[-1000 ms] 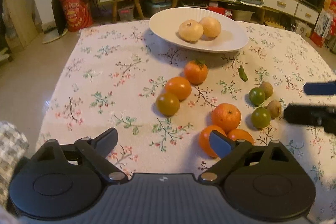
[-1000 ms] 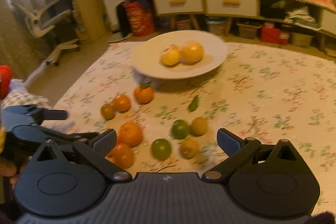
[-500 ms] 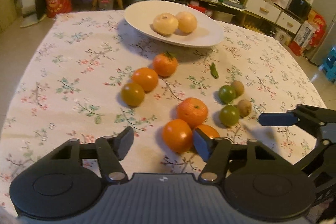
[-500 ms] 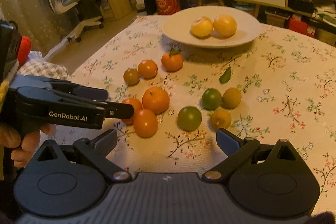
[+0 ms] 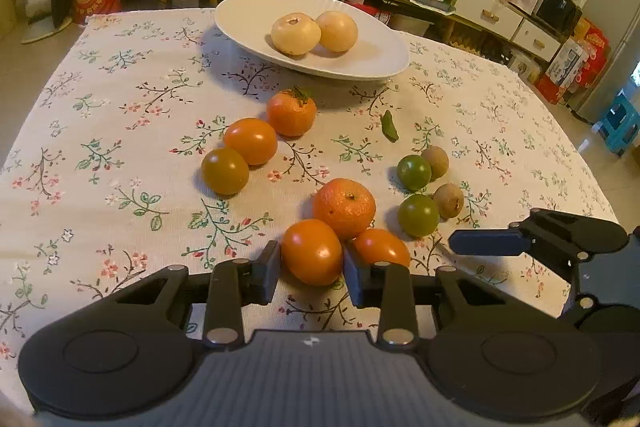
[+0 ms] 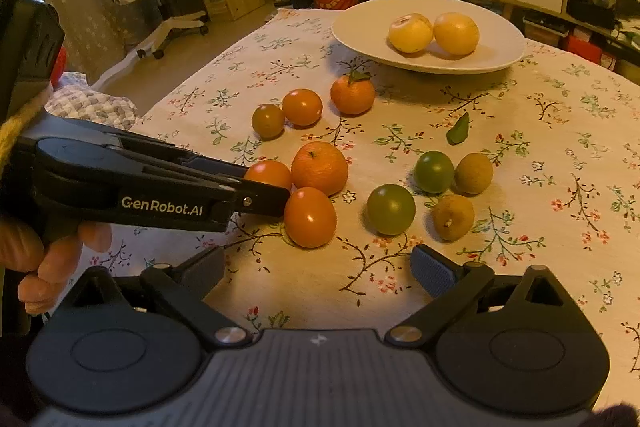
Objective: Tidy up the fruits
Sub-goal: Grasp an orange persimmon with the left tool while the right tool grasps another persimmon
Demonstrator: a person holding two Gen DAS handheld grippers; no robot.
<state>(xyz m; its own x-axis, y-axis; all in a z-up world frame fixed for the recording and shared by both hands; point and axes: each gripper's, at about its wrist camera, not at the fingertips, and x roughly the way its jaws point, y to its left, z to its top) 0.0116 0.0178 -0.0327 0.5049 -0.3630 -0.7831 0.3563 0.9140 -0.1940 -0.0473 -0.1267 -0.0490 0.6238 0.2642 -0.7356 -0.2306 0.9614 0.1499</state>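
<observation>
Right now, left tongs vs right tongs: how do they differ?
The left tongs have just been closing and now pinch an orange tomato between their pads; the right tongs stand wide open with nothing between them. The left tongs sit in the orange cluster beside the mandarin; the right tongs point toward a green tomato. Both angle down over the floral tablecloth.

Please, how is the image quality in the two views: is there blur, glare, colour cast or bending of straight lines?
Left wrist view: sharp, warm yellow cast, small glare spots on the orange tomato between the left tongs; table edges bend outward. Right wrist view: also sharp, dark rounded corners, glints on the tomatoes, soft shadow under the plate.
</observation>
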